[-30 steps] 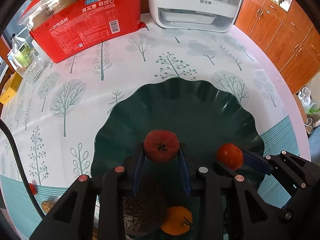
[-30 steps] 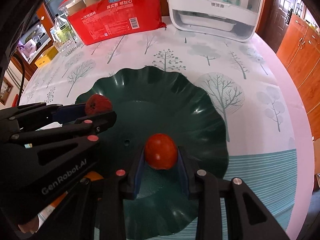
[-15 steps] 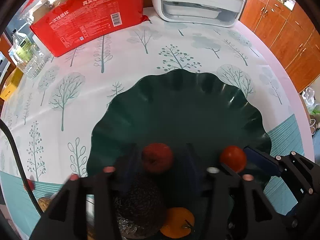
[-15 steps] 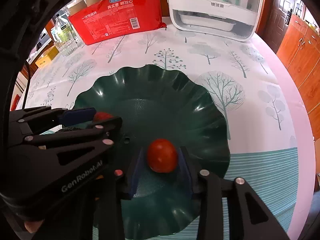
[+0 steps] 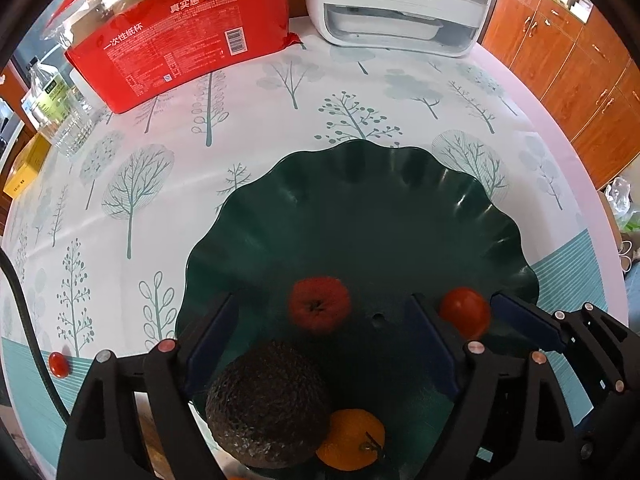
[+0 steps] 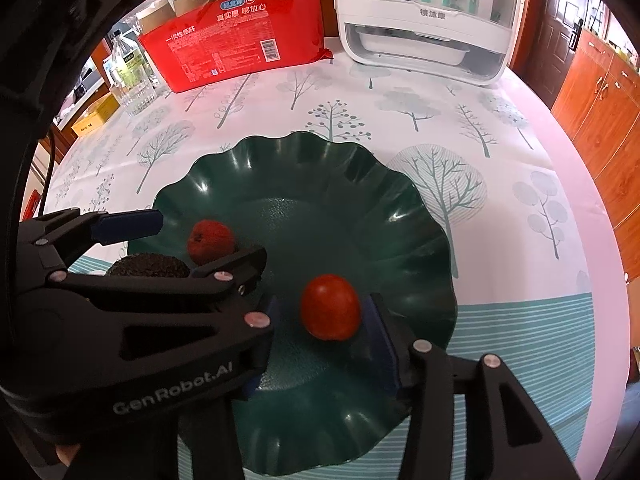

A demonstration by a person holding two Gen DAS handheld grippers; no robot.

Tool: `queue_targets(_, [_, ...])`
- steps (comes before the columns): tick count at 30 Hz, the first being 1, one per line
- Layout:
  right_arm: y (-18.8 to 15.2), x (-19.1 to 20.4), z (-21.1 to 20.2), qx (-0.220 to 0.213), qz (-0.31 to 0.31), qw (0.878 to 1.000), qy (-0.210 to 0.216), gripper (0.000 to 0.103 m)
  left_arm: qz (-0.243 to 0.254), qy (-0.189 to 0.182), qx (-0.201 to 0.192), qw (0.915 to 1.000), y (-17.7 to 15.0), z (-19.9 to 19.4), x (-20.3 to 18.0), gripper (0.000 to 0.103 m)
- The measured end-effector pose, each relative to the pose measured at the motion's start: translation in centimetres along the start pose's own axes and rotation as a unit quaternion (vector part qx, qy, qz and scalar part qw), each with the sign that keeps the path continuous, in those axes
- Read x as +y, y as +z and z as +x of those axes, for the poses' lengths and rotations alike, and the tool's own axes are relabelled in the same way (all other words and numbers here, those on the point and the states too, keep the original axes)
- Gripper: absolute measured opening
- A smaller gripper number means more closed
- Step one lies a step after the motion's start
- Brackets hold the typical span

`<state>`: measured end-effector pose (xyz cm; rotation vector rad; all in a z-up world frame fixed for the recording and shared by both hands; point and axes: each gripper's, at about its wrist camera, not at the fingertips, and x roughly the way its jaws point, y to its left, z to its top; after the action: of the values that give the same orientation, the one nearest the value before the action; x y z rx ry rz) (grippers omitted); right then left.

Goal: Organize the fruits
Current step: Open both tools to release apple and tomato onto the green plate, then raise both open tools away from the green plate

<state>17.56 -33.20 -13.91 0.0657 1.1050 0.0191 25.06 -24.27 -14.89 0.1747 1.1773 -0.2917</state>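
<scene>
A dark green wavy plate (image 5: 360, 184) (image 6: 400, 208) sits on the tree-print tablecloth. A rough red fruit (image 5: 319, 304) (image 6: 211, 241) lies on it between the wide-open fingers of my left gripper (image 5: 320, 332), untouched. A dark avocado (image 5: 268, 404) (image 6: 148, 266) and an orange (image 5: 350, 438) lie at the plate's near edge. My right gripper (image 6: 324, 332) is open with a red tomato (image 6: 330, 306) (image 5: 464, 312) resting on the plate between its pads, the right pad close against it.
A red paper-cup package (image 5: 180, 28) and a white appliance (image 5: 400, 4) stand at the back. A clear bottle (image 5: 52, 108) and yellow box (image 5: 24, 168) are at the left edge. A small red fruit (image 5: 59, 364) lies on the cloth at left. Wooden cabinets (image 5: 580, 64) stand right.
My left gripper opened wide and let the rough red fruit down onto the plate. My right gripper also loosened around the tomato, which now sits on the plate.
</scene>
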Motion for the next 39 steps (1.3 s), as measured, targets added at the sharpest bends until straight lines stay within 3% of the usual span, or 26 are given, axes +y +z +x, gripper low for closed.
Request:
queue_targets(18, [0.2,0.2,-3.1,-0.020,0.007,1.000,-0.002,0.048,0.002,0.002,-0.021,0.9998,-0.1,-3.9,0.0,0.085])
queue_targets(29, [0.7,0.8,-7.5,-0.049,0.010,0.999,-0.003,0.049,-0.003,-0.005,-0.051,0.9987,-0.6,-10.1,0.9,0.085])
queue_targets(39, [1.1,2.7,-12.9,-0.099,0.004,0.995,-0.016,0.060,0.001,-0.004,-0.100,0.9950,-1.6,-17.2,2.9,0.087])
